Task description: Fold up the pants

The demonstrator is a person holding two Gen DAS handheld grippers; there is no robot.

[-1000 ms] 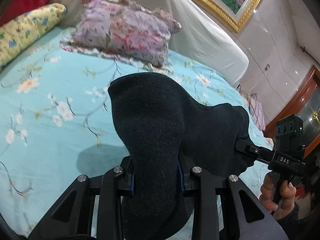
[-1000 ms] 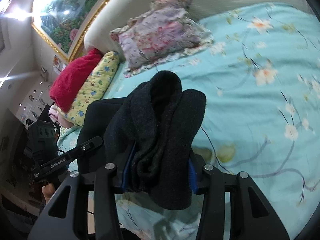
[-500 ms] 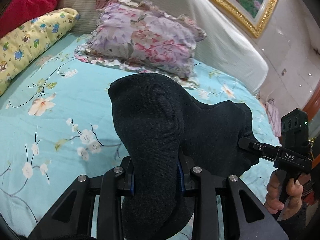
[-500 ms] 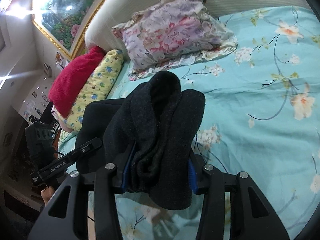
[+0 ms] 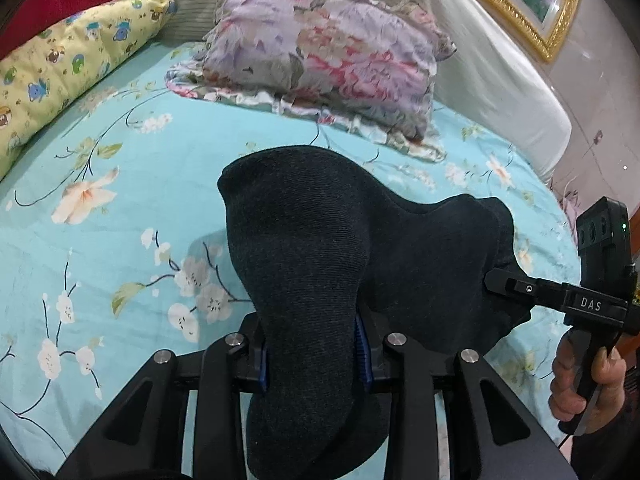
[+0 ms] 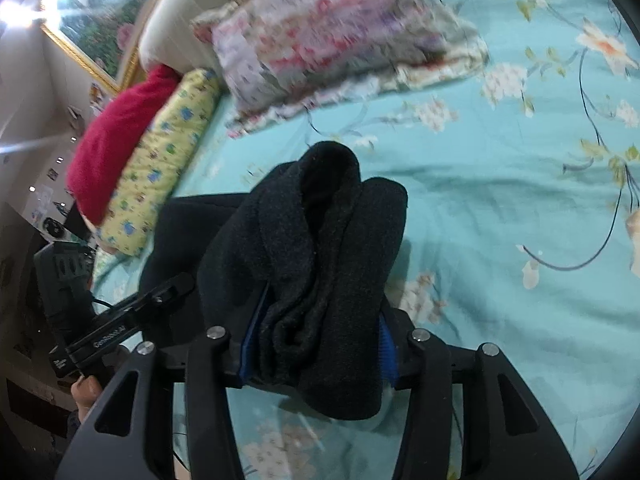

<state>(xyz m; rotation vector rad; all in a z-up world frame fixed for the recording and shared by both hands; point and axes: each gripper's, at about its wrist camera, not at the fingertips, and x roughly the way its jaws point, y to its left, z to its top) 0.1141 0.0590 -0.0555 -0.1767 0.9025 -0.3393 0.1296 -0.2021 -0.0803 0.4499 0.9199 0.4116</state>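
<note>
Here, the left gripper (image 5: 312, 356) and right gripper (image 6: 316, 354) each clamp a bunched edge of the dark pants (image 5: 320, 240), lifting them above the floral bedsheet (image 5: 120, 208), apparently to spread them.

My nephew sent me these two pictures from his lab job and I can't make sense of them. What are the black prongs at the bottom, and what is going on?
No robot here: a person holds a hand-operated gripper in each hand, each with a wide-angle camera looking along its two fingers. One picture comes from the left gripper, the other from the right gripper; each also shows the other gripper off to the side. Both are clamped shut on dark pants, bunched between blue pads and held above a bed with a turquoise flowered sheet. Farther back lie a floral pillow, a yellow patterned pillow and something red.
</note>
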